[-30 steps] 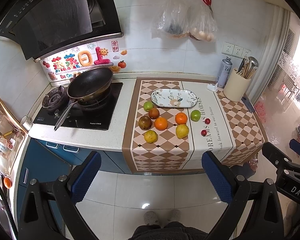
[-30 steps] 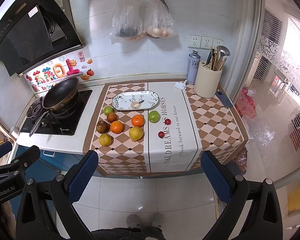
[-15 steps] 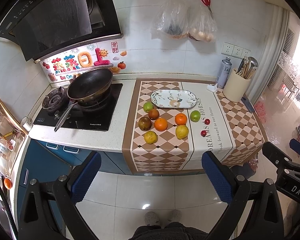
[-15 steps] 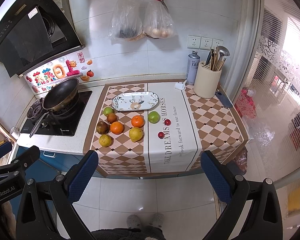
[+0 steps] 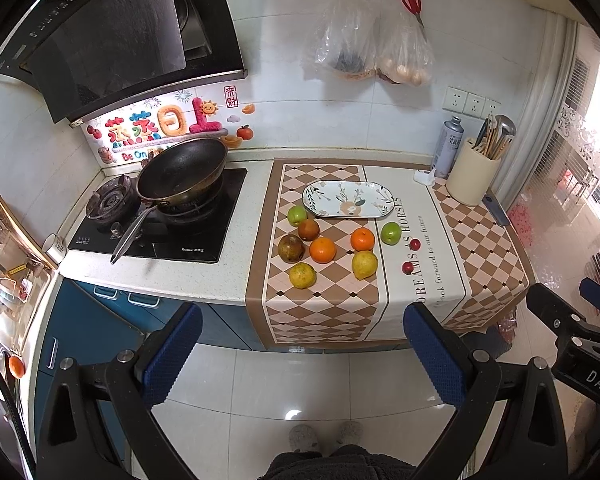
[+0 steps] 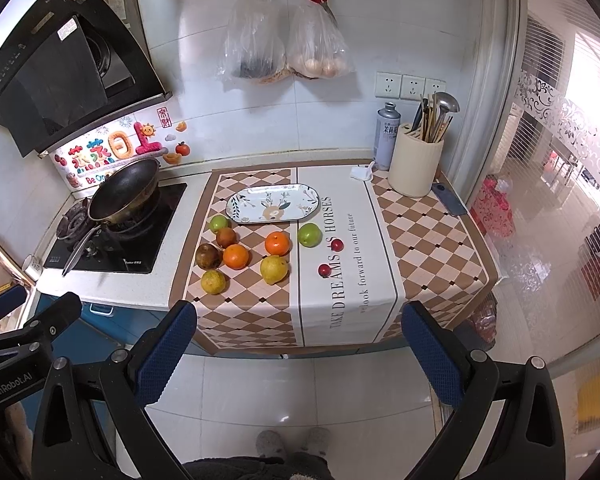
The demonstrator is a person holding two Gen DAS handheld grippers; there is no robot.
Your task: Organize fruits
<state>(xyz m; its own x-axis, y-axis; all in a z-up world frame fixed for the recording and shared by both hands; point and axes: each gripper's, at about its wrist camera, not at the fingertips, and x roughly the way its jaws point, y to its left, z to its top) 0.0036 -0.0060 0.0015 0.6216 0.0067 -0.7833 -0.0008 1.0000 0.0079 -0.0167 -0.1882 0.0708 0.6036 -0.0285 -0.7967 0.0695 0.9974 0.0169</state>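
Fruit sits loose on the checkered mat [image 5: 324, 312] on the tabletop [image 5: 204, 276], none on the oval plate [image 5: 348, 199] at the mat's far side. Green apple [image 5: 297, 215] just left-near of the plate, russet fruit [image 5: 308, 229] touching or nearly touching it, dark brown fruit [image 5: 291, 248] left of an orange [image 5: 322, 249]. Second orange [image 5: 362, 239] right of that, yellow pear [image 5: 365, 264] near side of it, yellow-green citrus [image 5: 302, 275] nearest the edge. Second green apple [image 5: 391, 233] on the white strip, two small red fruits [image 6: 336, 245] [image 6: 323, 270] right-near of it.

Left gripper [image 5: 302, 354] and right gripper [image 6: 298, 350]: both spread wide, holding nothing, over the floor, well back from the tabletop.

Wok [image 5: 182, 171] on the stove at left, utensil holder [image 5: 473, 178] far right.
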